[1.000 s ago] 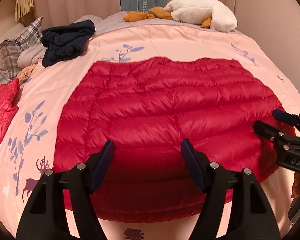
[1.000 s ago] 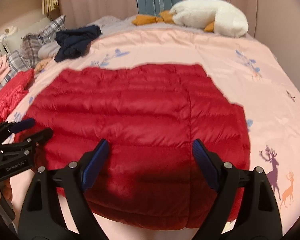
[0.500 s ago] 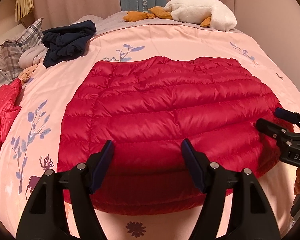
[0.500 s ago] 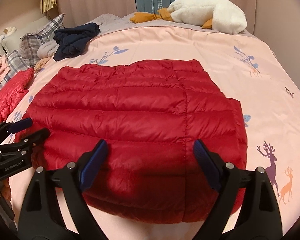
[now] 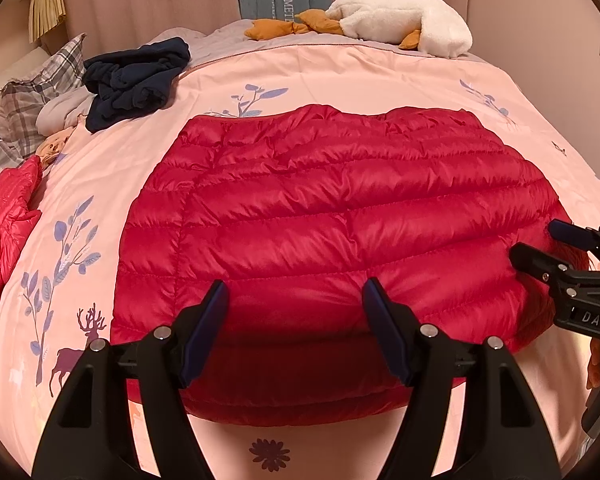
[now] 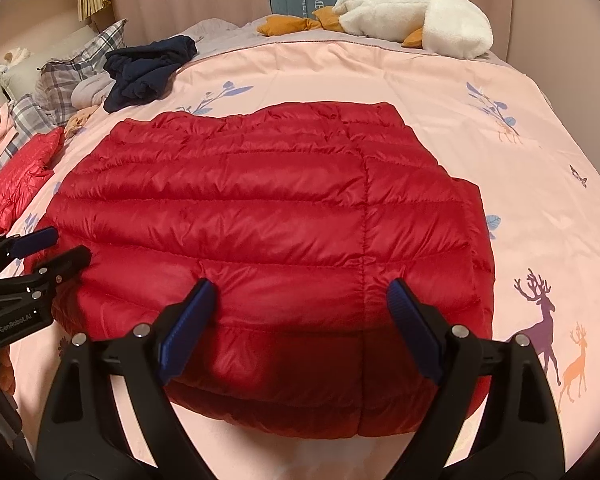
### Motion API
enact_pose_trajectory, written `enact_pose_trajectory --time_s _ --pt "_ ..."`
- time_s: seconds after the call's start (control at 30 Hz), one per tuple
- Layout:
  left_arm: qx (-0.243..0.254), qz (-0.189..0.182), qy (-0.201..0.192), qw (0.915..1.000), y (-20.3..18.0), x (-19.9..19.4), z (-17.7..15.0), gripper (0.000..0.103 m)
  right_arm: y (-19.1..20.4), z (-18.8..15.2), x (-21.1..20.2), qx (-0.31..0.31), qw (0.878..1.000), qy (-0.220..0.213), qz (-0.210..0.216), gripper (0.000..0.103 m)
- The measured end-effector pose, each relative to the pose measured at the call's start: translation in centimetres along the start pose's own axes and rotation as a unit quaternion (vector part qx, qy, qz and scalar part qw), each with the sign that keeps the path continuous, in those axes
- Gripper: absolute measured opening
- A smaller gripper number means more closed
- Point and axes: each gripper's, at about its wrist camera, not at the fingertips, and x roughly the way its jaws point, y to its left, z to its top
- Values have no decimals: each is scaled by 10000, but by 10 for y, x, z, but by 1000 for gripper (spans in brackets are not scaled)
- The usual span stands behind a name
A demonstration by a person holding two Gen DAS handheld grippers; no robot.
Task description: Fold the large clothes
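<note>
red puffer jacket (image 5: 340, 216) flat on pink bed cover (image 5: 372, 76), middle of bed; left hand-held gripper (image 5: 294, 300) and right hand-held gripper (image 6: 300, 300) both wide, holding nothing, hovering over near hem

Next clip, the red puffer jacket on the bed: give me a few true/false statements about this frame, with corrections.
1. The red puffer jacket lies on the pink duvet. True.
2. The left gripper is clamped on the jacket. False: its jaws stand open, empty.
3. The right gripper is open. True.
4. The navy garment lies on top of the jacket. False: it lies apart, near the pillows.
5. A white plush goose lies at the far end. True.
</note>
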Motion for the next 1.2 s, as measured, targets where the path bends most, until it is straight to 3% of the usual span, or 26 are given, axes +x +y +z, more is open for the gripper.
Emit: enact_pose_trajectory --time_s 1.2 --pt "-127 125 11 9998 17 -10 -11 70 -17 -7 -11 175 9997 -14 -183 90"
